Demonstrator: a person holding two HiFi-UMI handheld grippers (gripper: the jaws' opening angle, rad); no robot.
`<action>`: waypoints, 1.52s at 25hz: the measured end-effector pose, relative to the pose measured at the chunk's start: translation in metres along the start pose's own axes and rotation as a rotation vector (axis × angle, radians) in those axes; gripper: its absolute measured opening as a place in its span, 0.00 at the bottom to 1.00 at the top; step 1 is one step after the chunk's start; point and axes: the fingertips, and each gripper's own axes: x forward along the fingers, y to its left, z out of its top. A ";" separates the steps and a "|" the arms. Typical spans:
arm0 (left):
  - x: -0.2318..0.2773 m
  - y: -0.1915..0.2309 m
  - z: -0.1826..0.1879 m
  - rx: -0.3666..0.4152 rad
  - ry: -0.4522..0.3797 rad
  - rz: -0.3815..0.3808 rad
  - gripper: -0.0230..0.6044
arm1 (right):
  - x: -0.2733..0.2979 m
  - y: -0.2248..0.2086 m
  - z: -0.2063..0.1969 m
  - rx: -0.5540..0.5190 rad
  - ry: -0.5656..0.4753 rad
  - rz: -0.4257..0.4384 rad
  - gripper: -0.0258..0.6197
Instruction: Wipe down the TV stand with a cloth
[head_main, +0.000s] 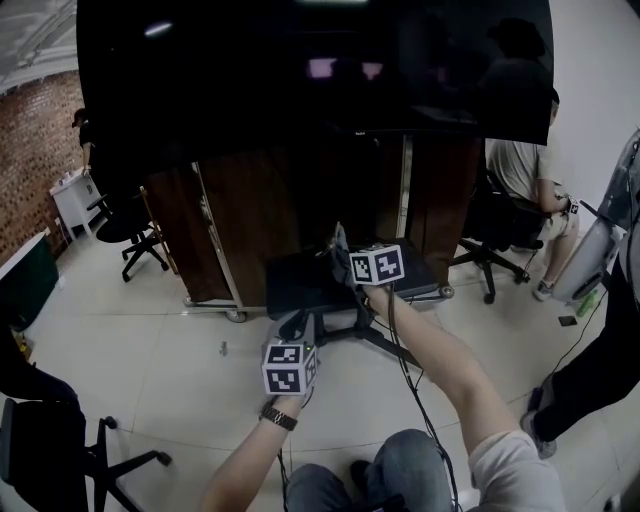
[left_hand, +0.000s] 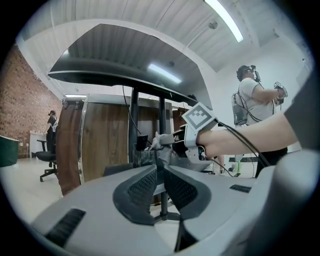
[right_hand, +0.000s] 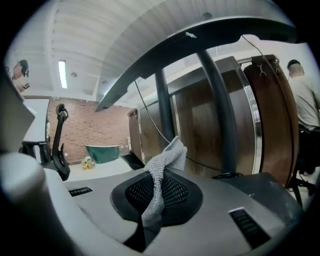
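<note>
The cloth (right_hand: 165, 165) is pinched in the right gripper (right_hand: 160, 186), whose jaws are closed on it, and held at the base of the TV stand (head_main: 292, 285), apparently for wiping there, while the left gripper (left_hand: 160, 172) is held back, its jaws nearly together and empty.

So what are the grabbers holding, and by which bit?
The right gripper pinches the grey cloth around its middle; the left gripper holds nothing.
</note>
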 end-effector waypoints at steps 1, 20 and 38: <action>0.000 0.000 -0.001 -0.002 -0.001 0.000 0.15 | 0.003 -0.005 -0.007 0.019 0.022 -0.013 0.08; -0.022 0.010 -0.019 -0.065 -0.001 0.036 0.15 | -0.046 0.101 -0.022 -0.196 -0.081 0.145 0.08; -0.018 0.007 -0.046 -0.085 0.030 0.025 0.15 | -0.128 -0.137 -0.085 -0.089 0.069 -0.327 0.08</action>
